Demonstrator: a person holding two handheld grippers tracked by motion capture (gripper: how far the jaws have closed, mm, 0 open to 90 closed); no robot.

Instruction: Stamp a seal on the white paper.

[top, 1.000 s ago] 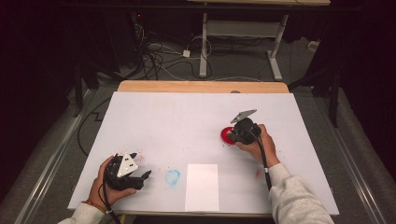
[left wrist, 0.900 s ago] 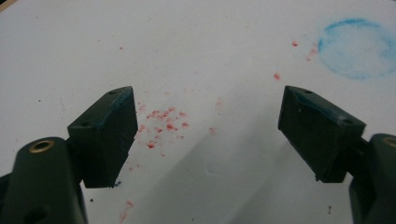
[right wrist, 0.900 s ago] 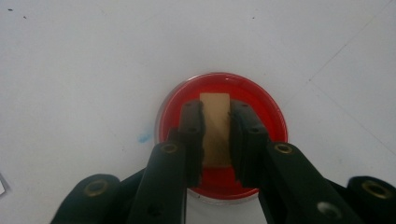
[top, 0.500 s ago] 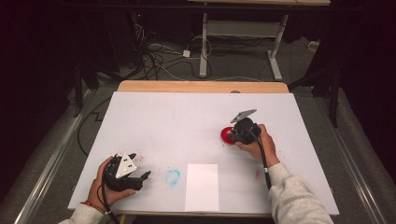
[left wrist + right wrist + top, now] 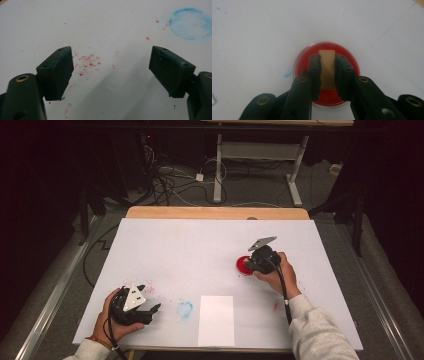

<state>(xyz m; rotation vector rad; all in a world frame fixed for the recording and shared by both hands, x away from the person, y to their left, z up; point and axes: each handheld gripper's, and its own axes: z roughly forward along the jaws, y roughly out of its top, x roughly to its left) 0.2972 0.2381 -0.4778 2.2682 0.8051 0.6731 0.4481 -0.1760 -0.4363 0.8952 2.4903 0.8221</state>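
Note:
A round red dish [image 5: 242, 266] [image 5: 305, 58] sits right of the middle of the white tabletop [image 5: 190, 250]. My right gripper [image 5: 250, 265] [image 5: 327, 57] points down into it, shut on a small tan block [image 5: 327, 65] that stands upright over the red surface. I cannot tell whether the block touches the dish. My left gripper [image 5: 149, 298] [image 5: 112, 65] rests at the front left with its jaws wide apart and nothing between them, above a scatter of red specks [image 5: 86, 62]. A blue ring-shaped stain [image 5: 184, 309] [image 5: 191, 23] lies just to its right.
A white sheet of paper [image 5: 216, 320] lies at the front centre, with a small red smear [image 5: 275, 306] to its right. A wooden strip [image 5: 215, 213] edges the far side of the table. Cables [image 5: 170, 180] and a desk frame [image 5: 218, 165] stand on the floor beyond.

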